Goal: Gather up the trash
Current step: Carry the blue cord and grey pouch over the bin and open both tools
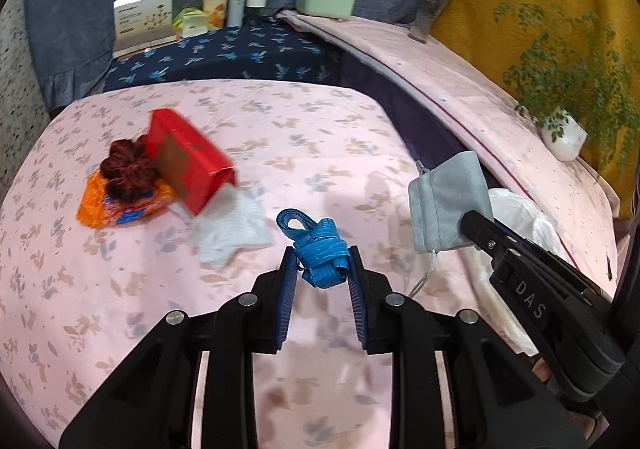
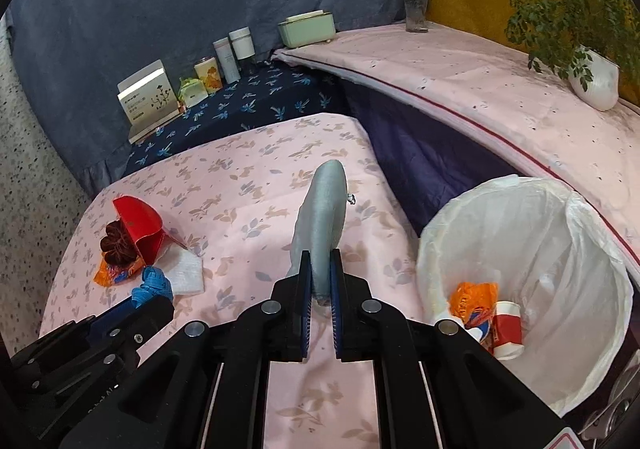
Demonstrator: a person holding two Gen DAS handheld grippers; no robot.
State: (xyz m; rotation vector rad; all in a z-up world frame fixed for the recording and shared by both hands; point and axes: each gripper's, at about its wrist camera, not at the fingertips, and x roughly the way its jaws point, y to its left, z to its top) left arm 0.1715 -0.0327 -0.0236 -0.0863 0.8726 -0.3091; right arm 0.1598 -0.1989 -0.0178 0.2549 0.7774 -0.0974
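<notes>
My left gripper [image 1: 323,263] is shut on a tangled blue ribbon [image 1: 318,249], held above the pink floral tabletop [image 1: 280,153]. My right gripper [image 2: 320,269] is shut on a grey drawstring pouch [image 2: 322,225], lifted off the table; in the left wrist view the pouch [image 1: 450,201] hangs at the right. On the table's left lie a red box [image 1: 186,159] on its side, a dark brown knitted flower [image 1: 128,167], an orange snack wrapper [image 1: 116,205] and a white crumpled tissue [image 1: 232,227]. A white-lined trash bin [image 2: 532,249] stands at the right.
The bin holds an orange wrapper [image 2: 472,299] and a red-and-white paper cup [image 2: 508,329]. A dark blue shelf at the back carries a card box [image 1: 142,15], tins and bottles [image 1: 236,3]. A pink side ledge [image 2: 460,89] bears a green case [image 2: 306,29], a flower vase [image 2: 416,1] and a potted plant [image 2: 596,77].
</notes>
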